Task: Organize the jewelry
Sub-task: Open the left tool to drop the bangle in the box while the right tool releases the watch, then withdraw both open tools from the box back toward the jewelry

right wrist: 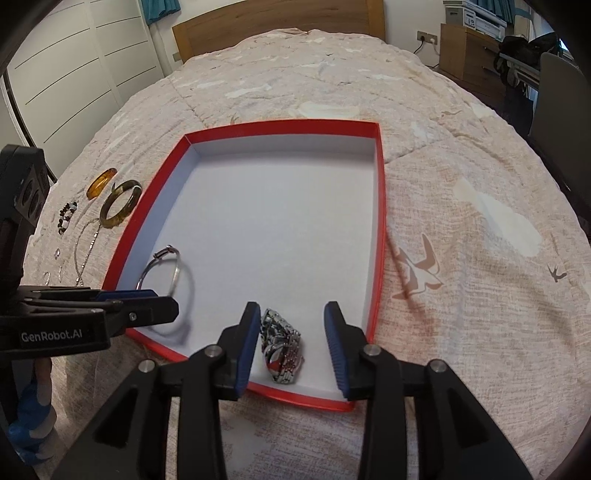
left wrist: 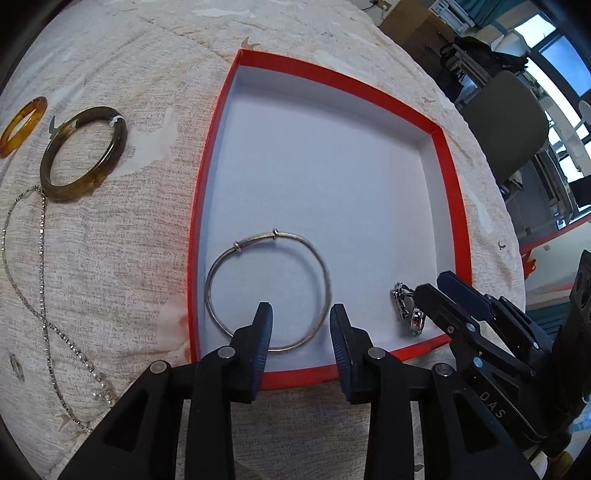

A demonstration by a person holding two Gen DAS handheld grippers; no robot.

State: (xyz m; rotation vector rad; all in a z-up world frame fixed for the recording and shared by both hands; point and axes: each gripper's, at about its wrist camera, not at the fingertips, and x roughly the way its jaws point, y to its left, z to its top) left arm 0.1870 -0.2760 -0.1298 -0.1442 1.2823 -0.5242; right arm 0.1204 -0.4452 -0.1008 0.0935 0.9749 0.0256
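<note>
My left claw [left wrist: 301, 325] hangs released over the silver bangle [left wrist: 268, 291] lying near-left in the red tray [left wrist: 456, 206]; my right claw [right wrist: 291, 332] stands released around the metal watch [right wrist: 282, 345] at the tray's near edge.

Place: bedroom in a home
Bed [right wrist: 461, 206]: quilted beige cover
Headboard [right wrist: 280, 27]: wood
Wardrobe [right wrist: 85, 62]: white doors
Dresser [right wrist: 469, 55]: wood, beside the bed
</note>
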